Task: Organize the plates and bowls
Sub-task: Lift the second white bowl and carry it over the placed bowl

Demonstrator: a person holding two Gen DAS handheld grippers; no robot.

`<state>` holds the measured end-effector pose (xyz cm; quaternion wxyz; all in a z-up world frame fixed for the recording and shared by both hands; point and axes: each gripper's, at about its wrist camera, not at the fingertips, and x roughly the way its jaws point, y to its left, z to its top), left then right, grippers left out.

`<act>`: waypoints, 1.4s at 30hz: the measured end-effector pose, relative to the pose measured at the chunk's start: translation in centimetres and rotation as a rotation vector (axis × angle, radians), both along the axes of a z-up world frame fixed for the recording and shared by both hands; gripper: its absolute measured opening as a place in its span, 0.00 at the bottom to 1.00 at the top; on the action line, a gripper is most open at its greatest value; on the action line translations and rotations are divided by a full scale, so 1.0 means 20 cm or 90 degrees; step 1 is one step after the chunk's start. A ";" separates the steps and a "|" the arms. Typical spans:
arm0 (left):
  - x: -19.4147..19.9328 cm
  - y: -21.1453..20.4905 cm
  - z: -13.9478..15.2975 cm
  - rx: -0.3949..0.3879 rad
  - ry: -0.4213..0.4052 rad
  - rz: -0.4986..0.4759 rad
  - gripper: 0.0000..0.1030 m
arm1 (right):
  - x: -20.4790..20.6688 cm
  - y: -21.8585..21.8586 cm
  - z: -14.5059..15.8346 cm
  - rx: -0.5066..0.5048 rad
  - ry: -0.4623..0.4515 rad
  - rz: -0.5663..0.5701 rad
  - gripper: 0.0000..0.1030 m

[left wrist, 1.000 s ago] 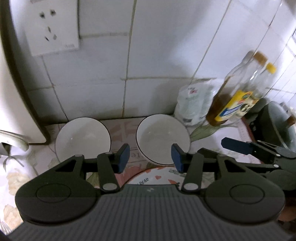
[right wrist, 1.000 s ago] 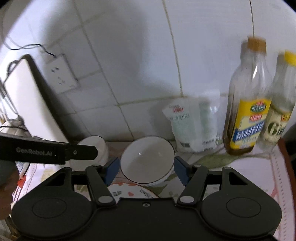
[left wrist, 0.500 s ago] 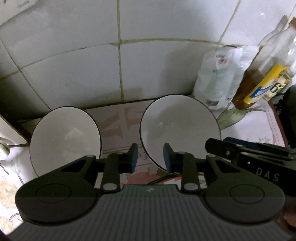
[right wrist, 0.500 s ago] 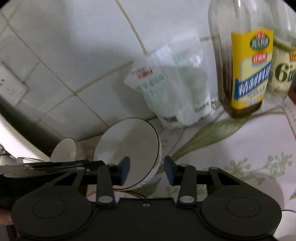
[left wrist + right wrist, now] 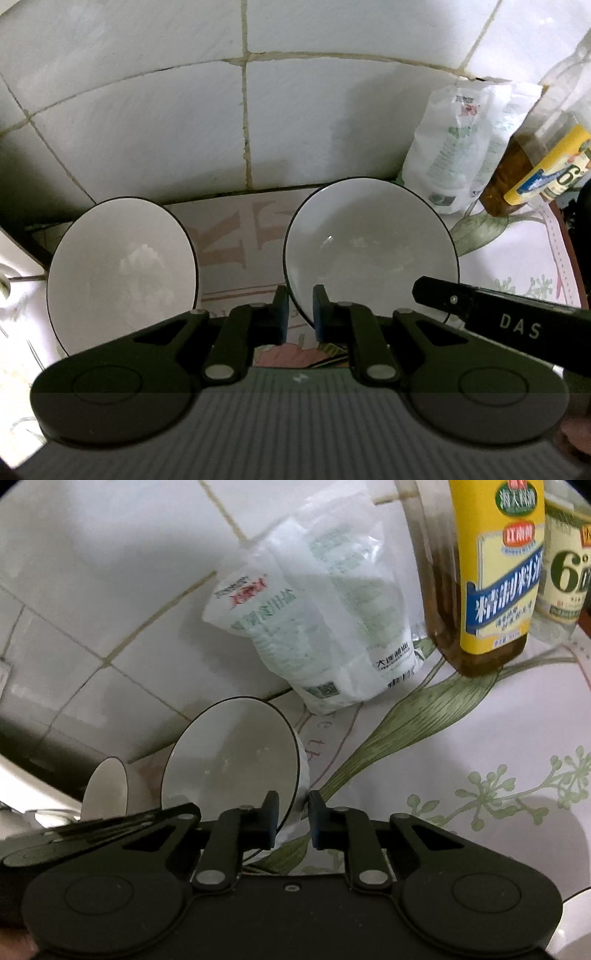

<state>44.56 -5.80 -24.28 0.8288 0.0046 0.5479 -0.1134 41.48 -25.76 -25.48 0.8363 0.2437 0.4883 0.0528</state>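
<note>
both tongs, left tongs (image 5: pixel 299 314) and right tongs (image 5: pixel 292 819), are narrowed astride opposite rims of the black-rimmed white ceramic bowl (image 5: pixel 371 253) on the table (image 5: pixel 461 760) by the tiled wall; uneven lifting could tip it into the second white bowl (image 5: pixel 122 267).

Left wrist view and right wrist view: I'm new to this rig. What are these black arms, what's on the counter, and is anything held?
Each picture comes from a fisheye camera on a handheld two-finger gripper, looking forward along its black fingers.

In the left wrist view, the left gripper straddles the near rim of the right-hand white bowl with a thin dark rim. A second matching white bowl sits to its left, by the tiled wall.

In the right wrist view, the right gripper straddles the same bowl's rim from the other side. Whether either one already pinches the rim, I cannot tell.

On the floral tablecloth behind, there is a white plastic bag and a yellow-labelled oil bottle.
</note>
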 end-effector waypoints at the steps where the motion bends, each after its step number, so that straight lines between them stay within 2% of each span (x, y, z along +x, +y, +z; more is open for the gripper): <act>1: 0.00 0.00 0.00 0.003 0.000 0.000 0.11 | -0.01 0.00 0.00 0.000 0.001 -0.002 0.19; 9: -0.02 0.01 0.06 -0.005 0.003 0.005 0.11 | -0.04 0.01 0.12 -0.026 -0.006 0.006 0.19; 18: -0.16 -0.01 0.27 0.011 -0.004 -0.010 0.11 | -0.17 -0.01 0.32 -0.044 -0.024 0.034 0.20; 25: -0.35 -0.11 0.46 0.056 -0.060 -0.058 0.11 | -0.34 -0.04 0.47 -0.047 -0.026 0.038 0.20; 35: -0.62 -0.22 0.74 0.057 -0.098 -0.089 0.11 | -0.60 -0.17 0.69 -0.034 -0.047 0.050 0.21; 39: -0.74 -0.26 0.83 0.039 -0.125 -0.101 0.11 | -0.71 -0.26 0.76 -0.008 -0.063 0.055 0.21; 42: -0.82 -0.30 0.87 0.030 -0.134 -0.106 0.11 | -0.79 -0.31 0.82 -0.017 -0.070 0.065 0.21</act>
